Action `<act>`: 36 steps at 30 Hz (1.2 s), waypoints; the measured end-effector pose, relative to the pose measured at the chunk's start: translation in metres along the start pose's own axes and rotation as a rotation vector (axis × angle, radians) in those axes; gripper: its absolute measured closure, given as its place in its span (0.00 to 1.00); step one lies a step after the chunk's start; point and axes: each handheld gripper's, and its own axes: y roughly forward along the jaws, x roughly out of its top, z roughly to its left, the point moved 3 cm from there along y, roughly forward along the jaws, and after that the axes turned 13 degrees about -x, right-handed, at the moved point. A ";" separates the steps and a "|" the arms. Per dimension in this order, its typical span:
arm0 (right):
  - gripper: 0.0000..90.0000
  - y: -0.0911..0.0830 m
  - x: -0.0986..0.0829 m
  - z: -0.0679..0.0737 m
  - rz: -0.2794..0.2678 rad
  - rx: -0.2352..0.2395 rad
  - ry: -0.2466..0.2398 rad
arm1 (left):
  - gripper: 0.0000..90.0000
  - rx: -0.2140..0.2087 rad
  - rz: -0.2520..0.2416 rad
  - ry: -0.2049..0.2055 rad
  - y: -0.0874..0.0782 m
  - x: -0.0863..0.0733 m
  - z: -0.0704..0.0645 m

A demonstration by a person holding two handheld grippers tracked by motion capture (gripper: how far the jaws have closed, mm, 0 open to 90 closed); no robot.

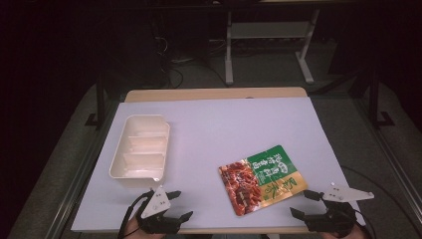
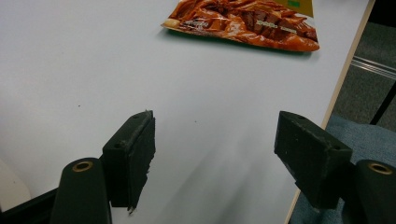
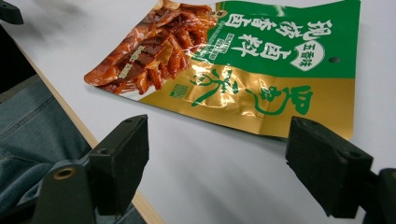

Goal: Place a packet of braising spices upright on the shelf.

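Green-and-gold snack packet (image 1: 262, 179) flat on table (image 1: 214, 124), near front edge, right of white tray (image 1: 141, 148). Right gripper (image 3: 217, 154) just short of it, jaws apart; left gripper (image 2: 215, 140) likewise apart, empty, seemingly poised for pickup.

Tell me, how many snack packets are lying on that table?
1. The snack packet lies flat on the table's near right part, between the two open grippers, apart from the white tray at left.
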 end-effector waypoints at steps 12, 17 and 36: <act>0.21 -0.001 0.004 -0.004 0.000 -0.015 0.008 | 0.37 -0.015 0.004 0.001 0.009 0.010 -0.002; 0.22 0.000 0.008 -0.008 0.013 -0.032 0.016 | 0.46 -0.050 0.012 0.014 0.023 0.023 -0.002; 0.22 0.020 0.033 -0.030 0.065 -0.093 0.009 | 0.94 -0.159 0.165 0.066 0.102 0.081 0.007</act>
